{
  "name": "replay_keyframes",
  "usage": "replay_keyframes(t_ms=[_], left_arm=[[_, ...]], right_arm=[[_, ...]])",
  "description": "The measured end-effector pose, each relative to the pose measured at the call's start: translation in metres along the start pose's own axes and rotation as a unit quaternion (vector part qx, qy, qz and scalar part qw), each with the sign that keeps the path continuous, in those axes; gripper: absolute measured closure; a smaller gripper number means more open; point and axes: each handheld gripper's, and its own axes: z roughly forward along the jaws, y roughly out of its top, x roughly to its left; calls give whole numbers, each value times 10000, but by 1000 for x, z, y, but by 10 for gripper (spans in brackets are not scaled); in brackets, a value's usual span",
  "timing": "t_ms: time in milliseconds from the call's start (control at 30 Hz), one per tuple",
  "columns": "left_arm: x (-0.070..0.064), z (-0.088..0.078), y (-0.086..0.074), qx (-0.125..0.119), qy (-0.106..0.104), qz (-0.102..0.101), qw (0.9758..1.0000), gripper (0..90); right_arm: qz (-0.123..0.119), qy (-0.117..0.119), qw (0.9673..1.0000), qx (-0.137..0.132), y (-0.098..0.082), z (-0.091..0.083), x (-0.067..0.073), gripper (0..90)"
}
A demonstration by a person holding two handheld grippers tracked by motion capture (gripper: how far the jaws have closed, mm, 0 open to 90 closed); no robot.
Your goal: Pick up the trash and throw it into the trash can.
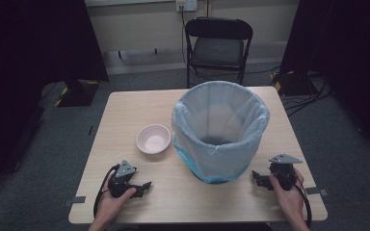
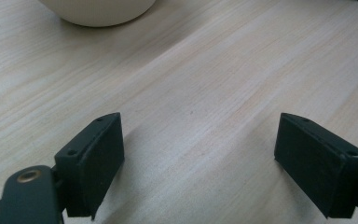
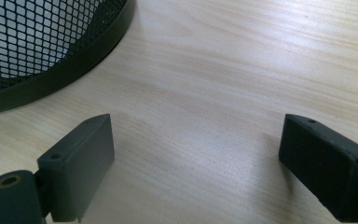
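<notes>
Writing: no legible brand or label.
Bin: black wire-mesh wastebasket (image 1: 220, 126) lined with a pale blue plastic bag, mid-table; mesh wall shows in the right gripper view (image 3: 37, 42).
Bowl: small white round bowl (image 1: 153, 139), left of the bin, cut off at the frame top (image 2: 100, 10).
Left gripper (image 2: 200, 163): jaws wide apart, empty.
Right gripper (image 3: 196, 165): jaws wide apart, empty.
Bin contents: possibly something dark at the bottom; unclear.

High view: we look forward and down from above the person's side, taking in the whole table (image 1: 125, 110).
Left gripper view: we sit low, close over the tabletop, facing the bowl (image 2: 100, 11).
Right gripper view: equally low and close, facing the bin (image 3: 51, 51) base.
Shared: tabletop, bowl, bin.
</notes>
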Motion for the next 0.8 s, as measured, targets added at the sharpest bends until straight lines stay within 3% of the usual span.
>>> replay_keyframes(t_ms=[167, 500, 633, 667, 700, 800], left_arm=[[1, 0, 0, -7, -19, -41, 10000, 172], [12, -10, 6, -45, -99, -460, 9989, 180], [23, -18, 18, -269, -56, -551, 9981, 190], [32, -18, 23, -434, -27, -632, 9971, 195], [32, -18, 23, -434, -27, -632, 9971, 202], [51, -16, 39, -484, 17, -718, 9962, 215]], right_arm=[[-1, -1, 10000, 0, 0, 0, 0, 94], [0, 0, 10000, 0, 0, 0, 0, 94], [-1, 0, 10000, 0, 0, 0, 0, 94], [0, 0, 10000, 0, 0, 0, 0, 94], [0, 0, 10000, 0, 0, 0, 0, 94], [1, 0, 10000, 0, 0, 0, 0, 94]])
